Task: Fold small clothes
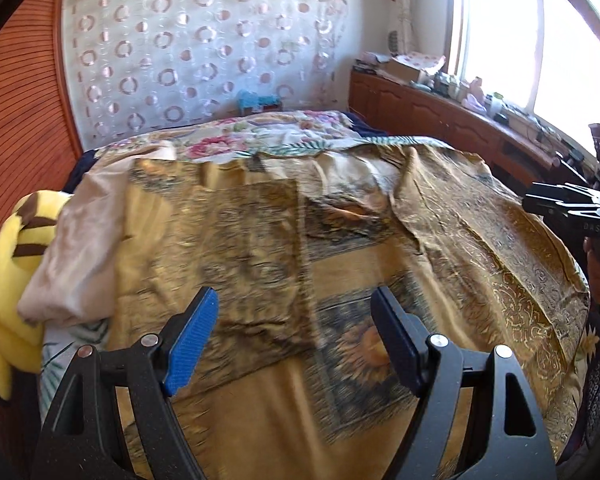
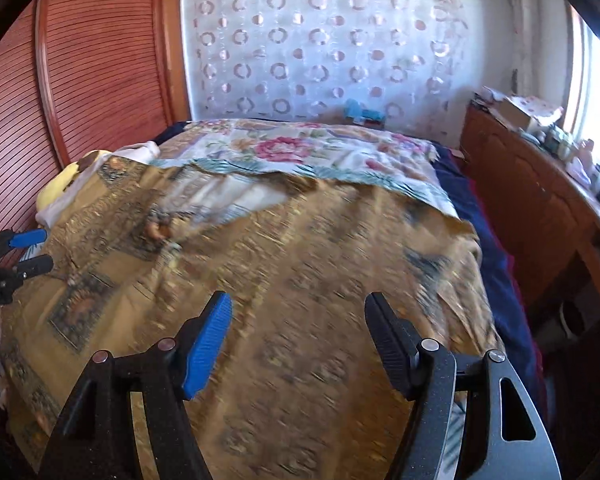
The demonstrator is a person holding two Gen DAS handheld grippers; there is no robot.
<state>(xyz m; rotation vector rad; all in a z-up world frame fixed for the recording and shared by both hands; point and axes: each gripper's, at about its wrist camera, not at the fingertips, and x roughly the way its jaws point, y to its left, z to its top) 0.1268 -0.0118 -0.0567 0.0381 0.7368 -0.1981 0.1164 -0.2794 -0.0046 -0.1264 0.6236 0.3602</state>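
A gold-brown patterned cloth [image 1: 380, 272] lies spread over the bed, with a flap [image 1: 252, 256] folded over its left half. My left gripper [image 1: 296, 296] hangs open above that flap, nothing between its fingers. My right gripper [image 2: 299, 298] stands open over the cloth's right part [image 2: 320, 280], also holding nothing. In the left wrist view the right gripper [image 1: 560, 204] shows at the right edge with a hand below it. The right wrist view shows the left gripper [image 2: 40, 251] open at the cloth's left edge.
A beige garment [image 1: 80, 248] and a yellow plush toy [image 1: 12, 264] lie at the bed's left side. A floral sheet [image 2: 300, 148] covers the far end. A slatted wooden door [image 2: 100, 60] is on the left; a cluttered wooden cabinet [image 2: 540, 184] runs under the window.
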